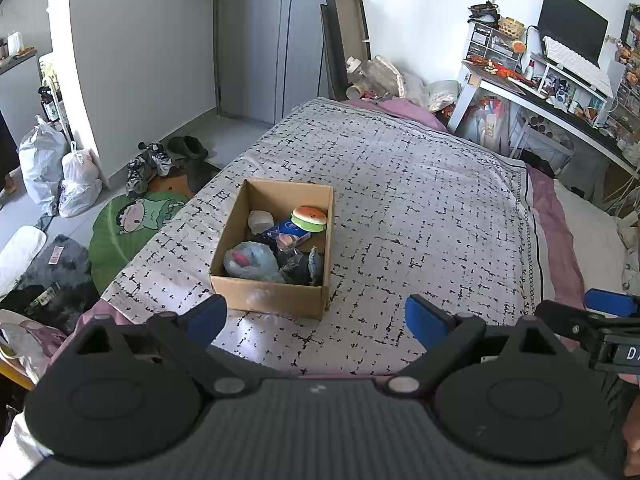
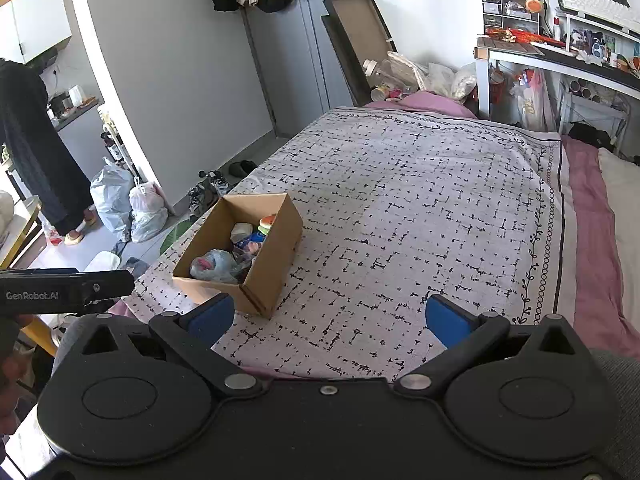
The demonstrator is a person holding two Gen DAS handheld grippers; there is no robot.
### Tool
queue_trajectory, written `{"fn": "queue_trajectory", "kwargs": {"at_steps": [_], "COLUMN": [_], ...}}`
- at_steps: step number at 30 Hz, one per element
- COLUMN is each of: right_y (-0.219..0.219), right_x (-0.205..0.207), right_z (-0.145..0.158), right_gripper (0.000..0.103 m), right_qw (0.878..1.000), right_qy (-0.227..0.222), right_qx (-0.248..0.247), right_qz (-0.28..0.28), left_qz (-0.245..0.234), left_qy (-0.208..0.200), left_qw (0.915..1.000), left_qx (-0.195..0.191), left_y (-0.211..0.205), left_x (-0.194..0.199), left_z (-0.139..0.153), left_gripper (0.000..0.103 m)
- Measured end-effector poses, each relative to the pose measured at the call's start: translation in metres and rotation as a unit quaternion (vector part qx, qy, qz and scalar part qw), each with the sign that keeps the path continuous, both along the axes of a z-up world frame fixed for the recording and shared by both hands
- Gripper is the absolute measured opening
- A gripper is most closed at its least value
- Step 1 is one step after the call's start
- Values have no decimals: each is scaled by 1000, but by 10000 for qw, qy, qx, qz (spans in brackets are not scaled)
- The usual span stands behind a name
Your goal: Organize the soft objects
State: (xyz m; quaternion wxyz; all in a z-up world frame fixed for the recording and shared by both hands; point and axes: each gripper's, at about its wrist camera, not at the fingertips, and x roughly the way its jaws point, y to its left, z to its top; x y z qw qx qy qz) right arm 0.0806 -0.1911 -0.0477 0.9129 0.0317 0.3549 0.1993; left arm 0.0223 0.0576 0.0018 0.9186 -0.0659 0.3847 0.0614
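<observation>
1. two hand-held grippers sit nearest the cameras, both spread wide with nothing between their blue pads: the left gripper (image 1: pixel 316 320) hangs above the near edge of the bed, and the right gripper (image 2: pixel 330 320) does the same a little further along.
2. under them lies the patterned bedspread (image 1: pixel 420 208), white with black dashes, over a pink sheet (image 2: pixel 588 216).
3. just beyond the left gripper an open cardboard box (image 1: pixel 272 296) stands on the bedspread, near the bed's left edge; neither gripper touches it.
4. inside the box, at the near end, a blue-grey plush toy (image 1: pixel 250 262) with a pink patch lies beside a dark soft item (image 1: pixel 304 268).
5. behind those, mid-box, is a blue packet (image 1: pixel 286 234), then a pale rounded piece (image 1: pixel 260 220) and a burger-shaped soft toy (image 1: pixel 309 218) against the far right wall.
6. on the floor left of the bed lie a green cartoon rug (image 1: pixel 132 228), shoes (image 1: pixel 150 166) and white plastic bags (image 1: pixel 60 172).
7. farthest off, a grey door (image 1: pixel 256 40) faces the bed's foot, and a cluttered desk (image 1: pixel 568 104) with a monitor (image 1: pixel 572 24) stands to the right.
</observation>
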Motion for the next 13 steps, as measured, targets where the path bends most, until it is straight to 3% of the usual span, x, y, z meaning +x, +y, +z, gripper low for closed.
{"fn": "queue_trajectory", "kwargs": {"at_steps": [13], "right_y": [0], "right_x": [1], "right_z": [-1], "right_gripper": [103], "right_qw": [9999], "right_qy": [74], "right_qx": [86], "right_qz": [51], "left_qz": [-65], "left_qy": [-11], "left_qw": [10000], "left_qx": [-34], "left_y": [-3], "left_x": [0], "left_z": [-3], "left_gripper": [95]}}
